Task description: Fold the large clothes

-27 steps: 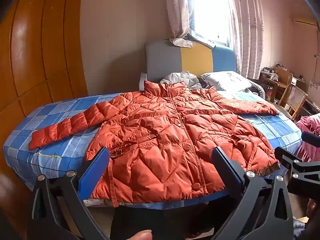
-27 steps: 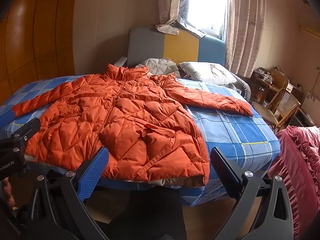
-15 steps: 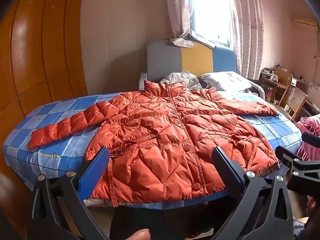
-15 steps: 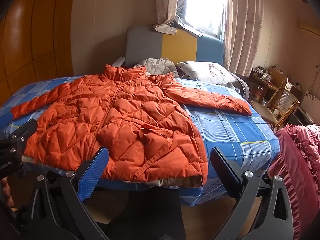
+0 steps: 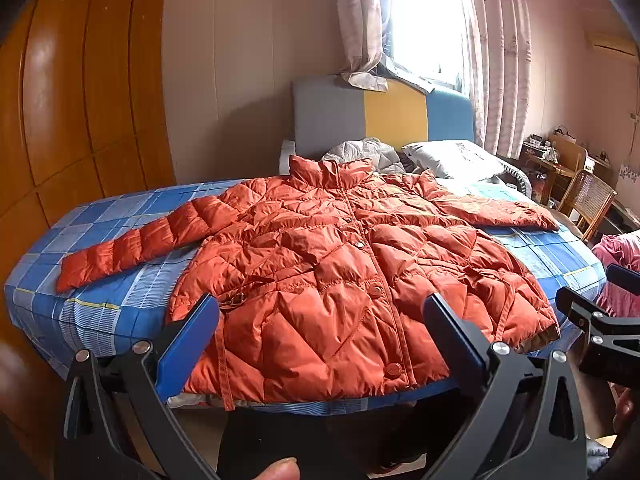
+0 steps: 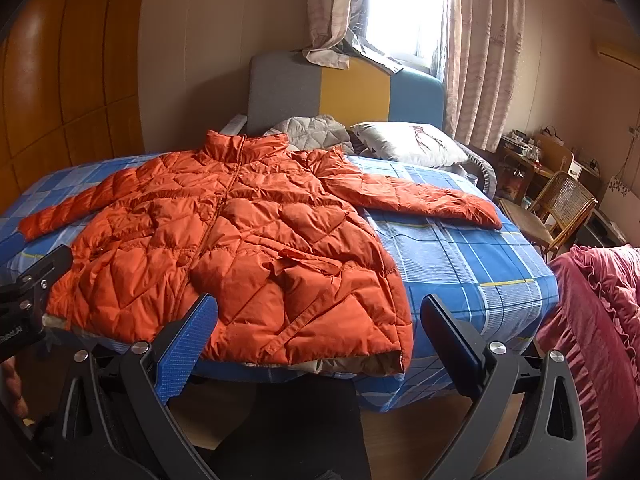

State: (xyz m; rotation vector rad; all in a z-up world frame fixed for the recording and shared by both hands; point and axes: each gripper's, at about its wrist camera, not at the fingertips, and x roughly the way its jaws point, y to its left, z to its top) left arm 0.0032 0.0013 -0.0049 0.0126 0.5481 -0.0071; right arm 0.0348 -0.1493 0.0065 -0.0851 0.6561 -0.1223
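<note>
My left tool (image 5: 320,328) wide, empty, short of hem. My right tool (image 6: 318,326) same. Orange quilted puffer jacket (image 5: 340,264) flat, front up, sleeves spread on blue checked bed (image 6: 472,264). Judge it light, soft, springy, slick shell. Pinch left sleeve cuff (image 5: 76,272) deep, fold inward.

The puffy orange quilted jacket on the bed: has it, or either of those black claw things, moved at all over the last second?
Hardly anything changed. The right gripper drifted slightly towards the bed; the left gripper barely shifted. Both stayed open, holding nothing. The puffy orange quilted jacket lies spread flat as before on the blue checked bedsheet, both sleeves out to the sides, nothing folded yet.
</note>
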